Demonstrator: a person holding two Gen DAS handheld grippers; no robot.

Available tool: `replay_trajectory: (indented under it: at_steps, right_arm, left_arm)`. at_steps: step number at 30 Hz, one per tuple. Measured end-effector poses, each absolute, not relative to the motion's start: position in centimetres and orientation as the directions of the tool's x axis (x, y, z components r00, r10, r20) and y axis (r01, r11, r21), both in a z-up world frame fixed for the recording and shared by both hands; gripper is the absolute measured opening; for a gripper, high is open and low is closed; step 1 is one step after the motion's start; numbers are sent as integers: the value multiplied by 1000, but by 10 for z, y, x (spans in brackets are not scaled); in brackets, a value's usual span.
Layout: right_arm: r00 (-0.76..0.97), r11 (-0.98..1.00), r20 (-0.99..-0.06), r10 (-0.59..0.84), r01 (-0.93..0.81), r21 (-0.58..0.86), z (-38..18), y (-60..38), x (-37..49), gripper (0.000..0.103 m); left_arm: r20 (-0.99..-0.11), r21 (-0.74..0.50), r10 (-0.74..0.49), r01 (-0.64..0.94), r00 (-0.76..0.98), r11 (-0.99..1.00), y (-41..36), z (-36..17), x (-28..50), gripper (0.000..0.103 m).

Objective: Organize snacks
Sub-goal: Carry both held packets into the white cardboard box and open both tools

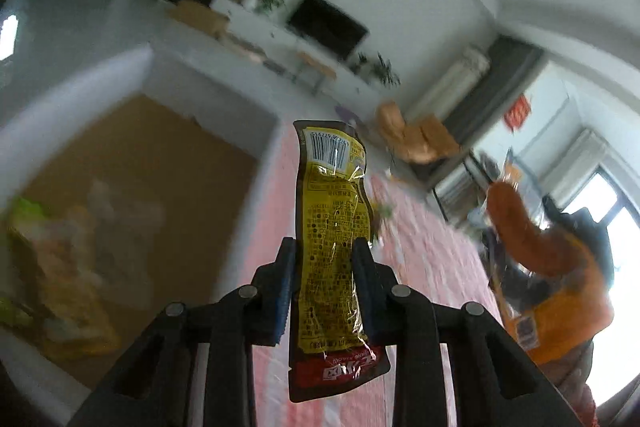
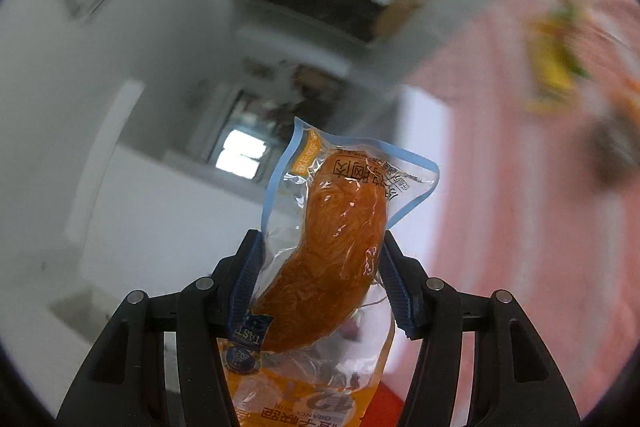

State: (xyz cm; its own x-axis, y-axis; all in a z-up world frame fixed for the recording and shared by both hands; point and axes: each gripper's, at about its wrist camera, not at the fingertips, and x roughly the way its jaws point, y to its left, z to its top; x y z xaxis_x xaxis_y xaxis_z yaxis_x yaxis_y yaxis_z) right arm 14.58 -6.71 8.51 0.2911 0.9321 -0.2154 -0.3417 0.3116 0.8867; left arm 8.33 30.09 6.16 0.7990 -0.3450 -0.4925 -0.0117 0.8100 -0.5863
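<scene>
Right now your left gripper (image 1: 324, 247) tilts upward, clamped on a yellow snack packet (image 1: 334, 227) standing between its fingers, a white box (image 1: 120, 75) to its left. Your right gripper (image 2: 322, 247), also raised, pinches a clear sausage packet (image 2: 332, 247); pink tablecloth (image 2: 500, 187) lies to its right.
</scene>
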Motion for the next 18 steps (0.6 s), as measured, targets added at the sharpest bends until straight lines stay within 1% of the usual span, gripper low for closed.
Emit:
replay_trajectory:
  at_steps: [2,4,5,6,7,8,9,10,11,13,15,18]
  right_arm:
    - [250,290,-199,948,-412,864,118,-19,153,61]
    - [213,296,-219,952,-461,836,138,28,158,62]
    - [195,309,-243,950,-489,816,145,56,159,65]
    - [185,327,-270,945,-510,795,148,77,159,69]
    - [182,359,-311,933,-533,766,149,102,158,79]
    - [185,408,-370,910,-553,727,146,127,156,84]
    - [187,459,-436,880,-564,687,140,147,157,84]
    - [184,522,-522,833,-573,632,135,165,158,84]
    - [185,580,-603,776,-583,569,128,180,157,84]
    - [228,616,-628,744,-600,511,126,179,146,84]
    - [285,637,-621,731,-613,468,122,161,139,83]
    - [400,721,-649,647,-600,348,98,104,130,83]
  left_arm:
    - [-488,-554,-265,-61,831,830,335,81,71,28]
    - [-520,-492,-162,-139,839,859,364,90,62,28]
    - [-552,-450,-89,-207,829,869,382,90,58,36]
    - [-586,-409,-22,-272,810,871,399,87,56,49]
    - [-616,-376,31,-328,787,867,412,81,54,90]
    - [-638,-348,78,-378,766,858,422,76,52,101]
    - [-650,-325,123,-421,750,847,431,70,48,101]
    - [-669,-302,158,-460,726,835,440,60,42,101]
    - [-678,-301,159,-469,717,830,444,55,38,101]
    - [-667,-330,155,-476,729,815,446,46,23,101]
    - [-656,-337,158,-474,738,813,438,42,16,101]
    - [-644,-322,121,-411,755,853,405,45,19,101]
